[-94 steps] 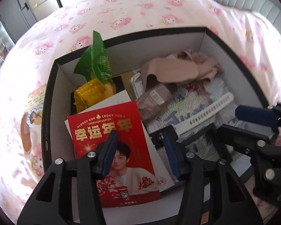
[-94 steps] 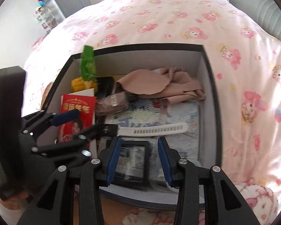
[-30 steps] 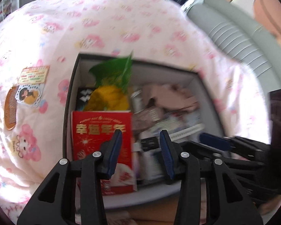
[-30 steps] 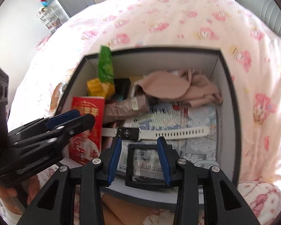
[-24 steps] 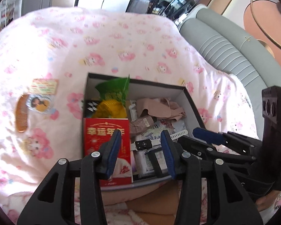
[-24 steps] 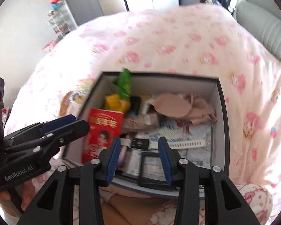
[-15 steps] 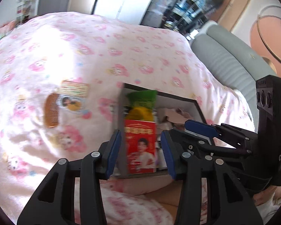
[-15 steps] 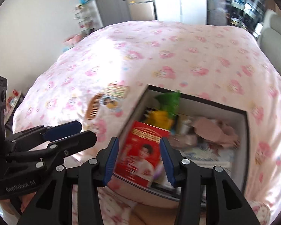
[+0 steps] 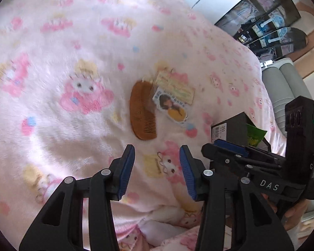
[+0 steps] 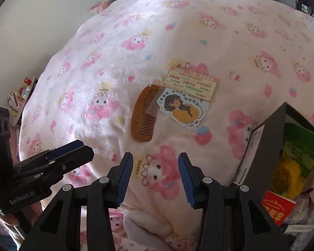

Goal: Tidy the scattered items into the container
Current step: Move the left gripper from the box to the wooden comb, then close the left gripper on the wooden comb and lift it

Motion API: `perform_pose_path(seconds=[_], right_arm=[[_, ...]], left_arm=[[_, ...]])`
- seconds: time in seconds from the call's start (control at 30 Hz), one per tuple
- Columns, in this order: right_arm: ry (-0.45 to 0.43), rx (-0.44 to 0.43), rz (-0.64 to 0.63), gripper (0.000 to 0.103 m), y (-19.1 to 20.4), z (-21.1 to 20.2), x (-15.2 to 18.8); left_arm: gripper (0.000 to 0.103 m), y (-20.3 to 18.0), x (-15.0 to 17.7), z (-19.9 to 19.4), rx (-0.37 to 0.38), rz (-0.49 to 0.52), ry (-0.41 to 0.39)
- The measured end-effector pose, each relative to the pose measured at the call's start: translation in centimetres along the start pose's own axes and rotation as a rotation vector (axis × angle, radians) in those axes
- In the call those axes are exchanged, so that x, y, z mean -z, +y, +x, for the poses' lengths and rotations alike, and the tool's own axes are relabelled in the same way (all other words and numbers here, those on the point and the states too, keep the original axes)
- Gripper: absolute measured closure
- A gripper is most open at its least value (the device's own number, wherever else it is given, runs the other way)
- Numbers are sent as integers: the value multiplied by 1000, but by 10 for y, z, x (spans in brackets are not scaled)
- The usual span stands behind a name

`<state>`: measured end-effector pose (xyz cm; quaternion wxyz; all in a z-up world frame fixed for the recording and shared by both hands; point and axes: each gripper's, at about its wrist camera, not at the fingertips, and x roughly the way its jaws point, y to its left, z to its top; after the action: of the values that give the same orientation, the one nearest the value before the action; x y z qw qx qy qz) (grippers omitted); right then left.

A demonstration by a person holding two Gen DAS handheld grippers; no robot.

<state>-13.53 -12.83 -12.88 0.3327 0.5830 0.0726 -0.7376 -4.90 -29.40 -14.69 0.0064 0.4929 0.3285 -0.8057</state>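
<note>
**Ana:** Comb (image 10: 143, 113) first. Where is it lying?

**Ben:** On the pink cartoon-print blanket (image 10: 106, 48), brown and flat, teeth turned toward the box. A sticker of a dark-haired girl (image 10: 181, 109) overlaps the comb's upper teeth, and a yellow-green printed card (image 10: 190, 82) lies just beyond the comb, touching that sticker. A thin wire loop seems to hang from the card's far edge, though the print is too soft for me to be sure.

**Ana:** And the container?

**Ben:** The dark box (image 10: 265, 144) stands to the comb's right, well apart from it. Inside I can make out a green packet (image 10: 301, 146), a yellow lump under it, and a red printed card (image 10: 277, 208) nearer the camera.

**Ana:** The claws?

**Ben:** The left gripper (image 9: 157, 167) hangs above bare blanket on the near side of the comb, its blue pads apart with nothing between them. In that view the comb (image 9: 142, 113) sits just past the fingertips, untouched. The right gripper (image 10: 155, 172) also hovers on the comb's near side, jaws apart and empty, with only a printed bunny face showing through the gap.

**Ana:** Do the two grippers touch?

**Ben:** No. Each shows at the edge of the other's view, close by, held in a hand (image 9: 293, 213).
</note>
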Motion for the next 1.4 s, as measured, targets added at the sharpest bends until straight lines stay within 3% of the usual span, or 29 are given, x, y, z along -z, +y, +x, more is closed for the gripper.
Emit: perform_pose_path(seconds=[0.1, 0.17, 0.23, 0.4, 0.47, 0.7, 0.8, 0.9, 0.97, 1.0, 1.03, 1.17, 1.3, 1.4], right_arm=[[77, -50, 40, 62, -6, 34, -8], [97, -35, 58, 62, -10, 47, -10], [94, -23, 66, 62, -15, 51, -8], [88, -22, 114, 62, -31, 47, -7], [87, -39, 140, 62, -34, 47, -7], [146, -81, 211, 62, -38, 62, -2], [143, -74, 211, 62, -35, 57, 2], [140, -86, 201, 60, -32, 49, 11], [154, -81, 184, 59, -31, 47, 15], [157, -80, 176, 59, -29, 48, 16], [160, -77, 171, 59, -28, 49, 17], [164, -74, 182, 59, -27, 48, 28], [166, -90, 162, 59, -22, 46, 34], [179, -66, 162, 59, -20, 50, 33]], left_arm=[[60, 24, -11, 41, 54, -41, 98], [61, 35, -17, 61, 59, -69, 130], [61, 42, -23, 75, 34, -84, 139], [62, 44, -36, 90, 87, -116, 131], [79, 42, -37, 97, 88, -121, 133], [90, 27, -16, 85, 146, -113, 161], [90, 16, 9, 67, 135, -59, 175], [87, 17, 36, 58, 171, -43, 219], [74, 23, 41, 57, 152, -48, 222], [61, 25, 40, 56, 134, -46, 201], [60, 29, 38, 56, 130, -61, 182], [60, 44, 31, 70, 205, -162, 182], [67, 28, 26, 88, 242, -134, 276], [67, 18, 19, 101, 179, -104, 317]])
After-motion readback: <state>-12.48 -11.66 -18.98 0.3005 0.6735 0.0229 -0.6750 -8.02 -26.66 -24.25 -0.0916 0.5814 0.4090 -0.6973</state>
